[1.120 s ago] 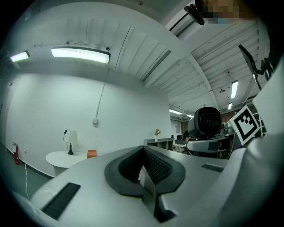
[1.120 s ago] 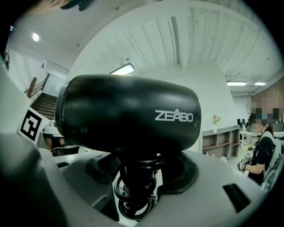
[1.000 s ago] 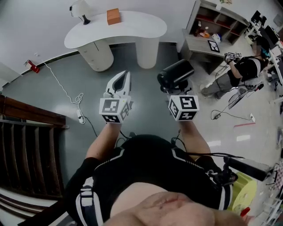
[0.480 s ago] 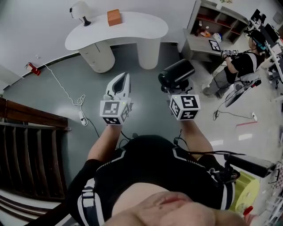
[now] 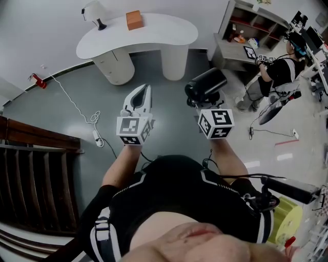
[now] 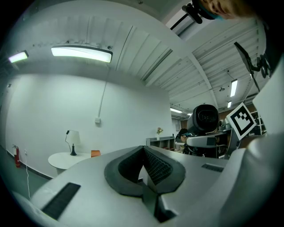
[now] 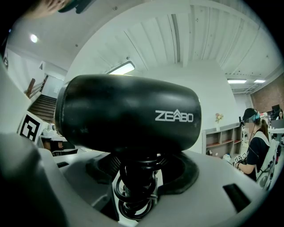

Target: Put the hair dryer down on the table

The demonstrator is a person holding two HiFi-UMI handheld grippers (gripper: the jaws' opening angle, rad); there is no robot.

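Right tool is clenched on the handle of the black barrel-shaped plastic hair dryer. The right gripper view shows the handle and its coiled black cord wedged between the jaws, with the barrel lying crosswise above them and white ZEABO print on its side. I see the dryer held in the air over the grey floor, well apart from the white kidney-shaped desk.

Left tool is beside it, jaws together, nothing in them.

Containers:
- Small orange-brown box sits on the desk top near the white table lamp; I can't see its contents.
- Grey open shelf unit stands right of the desk. Its lower ledge holds a black-and-white marker card and a few items too small to name. What is in the upper compartments is unclear.
- Yellow-green tub is at lower right by the wearer's side, its inside hidden.

Another person stands next to the shelf unit.
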